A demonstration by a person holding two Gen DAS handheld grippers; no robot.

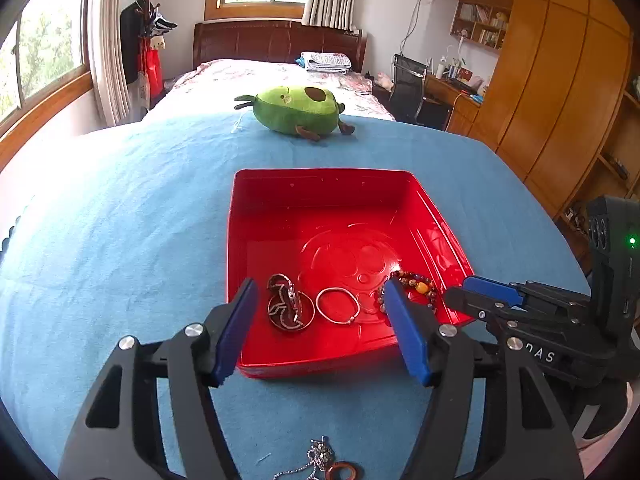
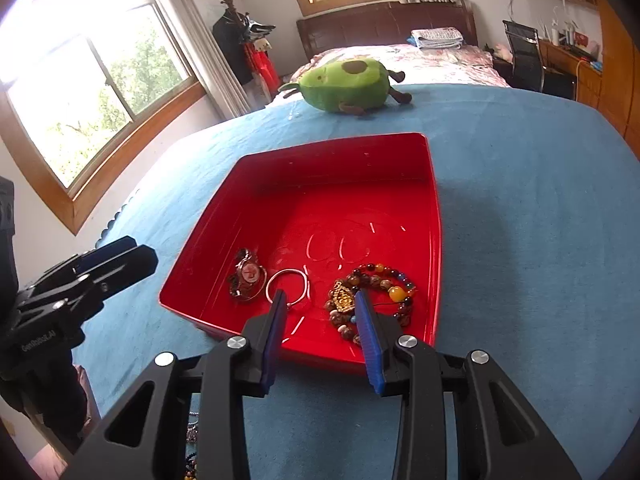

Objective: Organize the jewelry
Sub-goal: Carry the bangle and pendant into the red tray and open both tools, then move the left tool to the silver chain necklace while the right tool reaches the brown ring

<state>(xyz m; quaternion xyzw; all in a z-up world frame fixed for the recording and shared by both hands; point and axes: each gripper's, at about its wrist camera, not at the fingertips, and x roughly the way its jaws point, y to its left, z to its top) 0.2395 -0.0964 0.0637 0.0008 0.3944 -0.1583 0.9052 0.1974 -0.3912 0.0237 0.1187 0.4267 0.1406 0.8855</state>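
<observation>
1. Left hand-held gripper (image 1: pixel 320 324) hangs spread and empty over the near edge of the blue-covered surface; the chain necklace (image 1: pixel 320 456) lies just below and behind its fingertips, nearest this hand.
2. Right hand-held gripper (image 2: pixel 320 316) is parted, pinching nothing.
3. Beyond, the red tray (image 1: pixel 320 176) holds watch (image 1: pixel 286 304), ring bangle (image 1: pixel 337 305) and bead bracelet (image 2: pixel 376 292).

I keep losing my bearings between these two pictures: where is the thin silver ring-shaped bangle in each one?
Left wrist view: silver bangle lies in the red tray, near its front, between the watch and the beaded bracelet.
Right wrist view: silver bangle lies just beyond the left fingertip.
Shared landmark: the green avocado plush.
</observation>
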